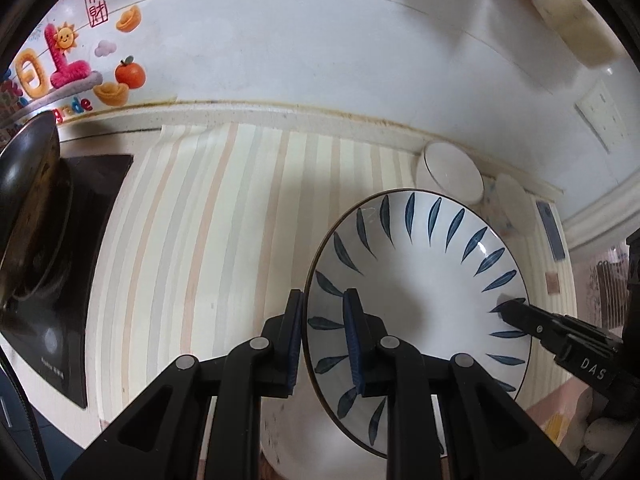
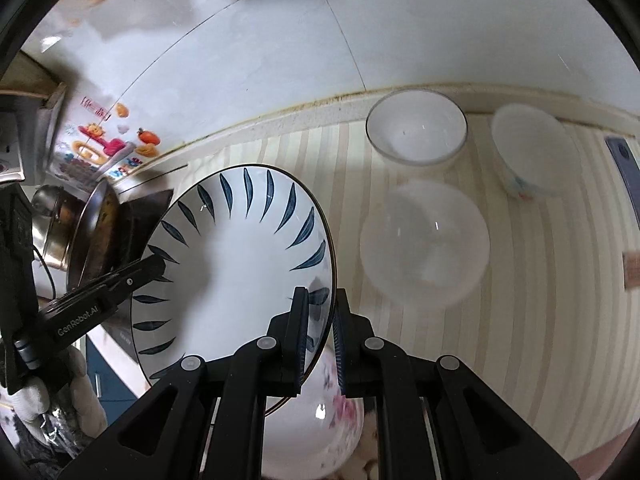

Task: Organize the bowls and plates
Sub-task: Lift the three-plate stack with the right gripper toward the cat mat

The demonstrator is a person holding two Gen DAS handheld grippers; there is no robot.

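Observation:
A white plate with blue leaf marks is held up above the striped counter, gripped at opposite rims by both grippers. My left gripper is shut on its left rim. My right gripper is shut on its right rim, the plate filling the left of the right wrist view. The right gripper's fingers show at the plate's far rim. Below the plate sits a floral plate. A white bowl, a frosted bowl and a tilted bowl stand on the counter.
A black stove with a metal wok stands at the counter's left end. A white tiled wall with stickers runs behind. One white bowl sits by the wall. A wall socket is at right.

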